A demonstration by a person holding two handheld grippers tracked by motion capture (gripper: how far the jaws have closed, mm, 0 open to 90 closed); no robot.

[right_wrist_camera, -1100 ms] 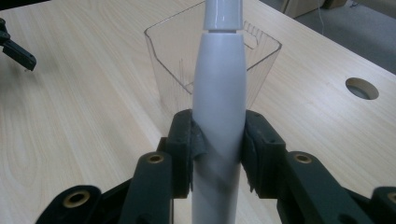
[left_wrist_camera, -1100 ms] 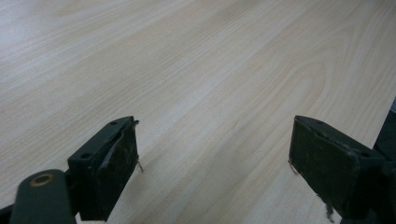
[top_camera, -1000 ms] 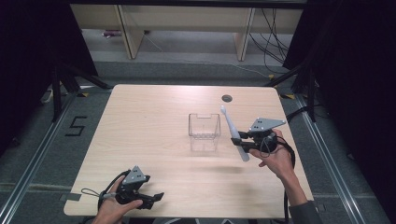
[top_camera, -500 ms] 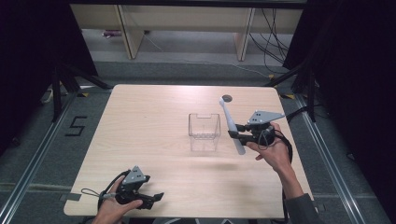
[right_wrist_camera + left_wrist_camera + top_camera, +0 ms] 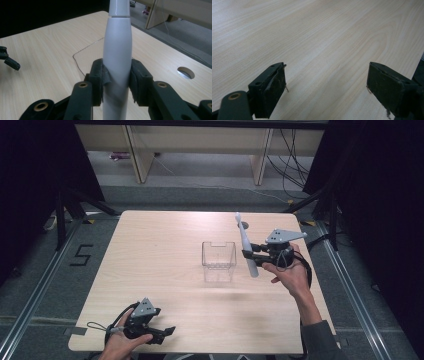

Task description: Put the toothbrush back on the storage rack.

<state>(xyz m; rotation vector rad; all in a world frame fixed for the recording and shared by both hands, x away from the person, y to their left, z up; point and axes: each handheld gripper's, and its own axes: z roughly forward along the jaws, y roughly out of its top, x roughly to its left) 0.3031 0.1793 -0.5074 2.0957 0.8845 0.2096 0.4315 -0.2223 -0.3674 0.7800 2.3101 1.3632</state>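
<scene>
The desk (image 5: 165, 255) is a pale wood top with a small round hole (image 5: 185, 72) near its far right corner. A clear plastic box (image 5: 218, 255), open at the top, stands about mid-desk, a little right of centre.

The person's right forearm comes in from the lower right and reaches forward, the right hand (image 5: 289, 274) raised above the desk to the right of the box. It carries the right tool (image 5: 248, 254), which points left toward the box with its grey plate on top. Its jaws are clamped on a white electric toothbrush (image 5: 245, 247), gripping the thick handle from both sides. The toothbrush stands nearly upright, head uppermost and leaning slightly left, its lower end hanging below the jaws, just beside the box's right wall and apart from it.

The left hand (image 5: 120, 343) rests low at the near left edge of the desk, holding the left tool (image 5: 167, 332), which points right along the desk edge, well apart from the box.

The right gripper view shows the pads pressing the handle, with the box rim just behind it. The left gripper view shows that tool's jaws spread wide over bare wood.
</scene>
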